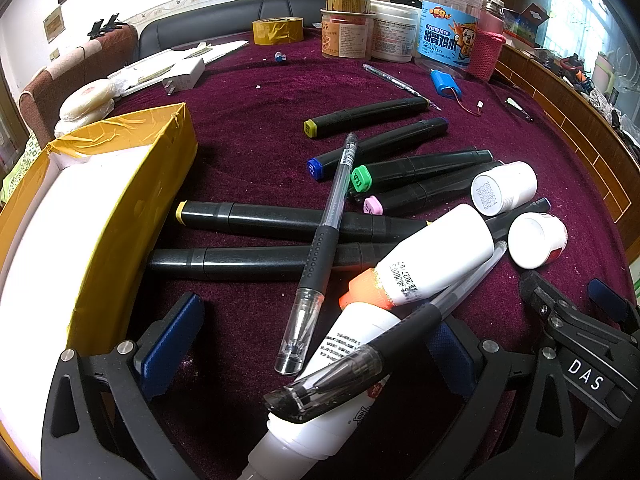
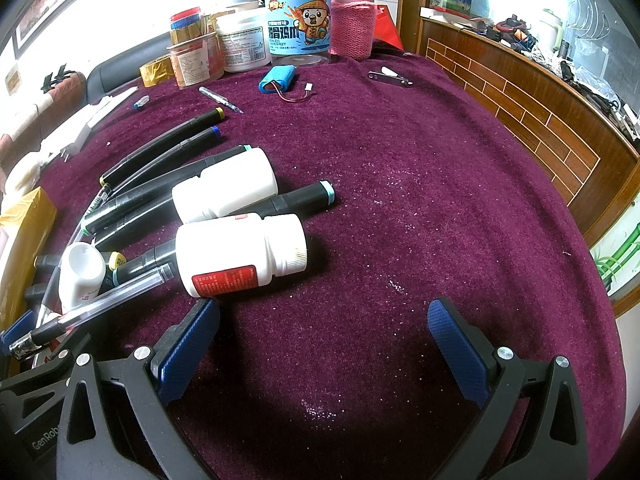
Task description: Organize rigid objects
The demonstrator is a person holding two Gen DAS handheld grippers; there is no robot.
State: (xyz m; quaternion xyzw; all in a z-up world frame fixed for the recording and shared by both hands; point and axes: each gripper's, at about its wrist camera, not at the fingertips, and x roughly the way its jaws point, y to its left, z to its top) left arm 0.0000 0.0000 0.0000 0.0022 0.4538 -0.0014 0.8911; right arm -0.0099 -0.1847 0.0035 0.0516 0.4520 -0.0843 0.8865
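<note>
Pens and markers sit piled on the purple cloth beside the yellow box (image 1: 132, 208). Left gripper (image 1: 308, 344) gapes around a gel pen (image 1: 362, 354) atop a glue tube (image 1: 340, 356); right gripper (image 2: 324, 348) gapes, empty. Pen's probably light, stiff, slick: pinch the rubber grip.

Jumbled markers (image 1: 280, 220), pens (image 1: 320, 248), bottles (image 2: 240, 256)

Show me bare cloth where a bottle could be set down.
Free: the cloth right of the red-label bottle, out to the wooden edge; also between the right claw fingers. Crowded: the markers, pens and bottles beside the yellow box.
</note>
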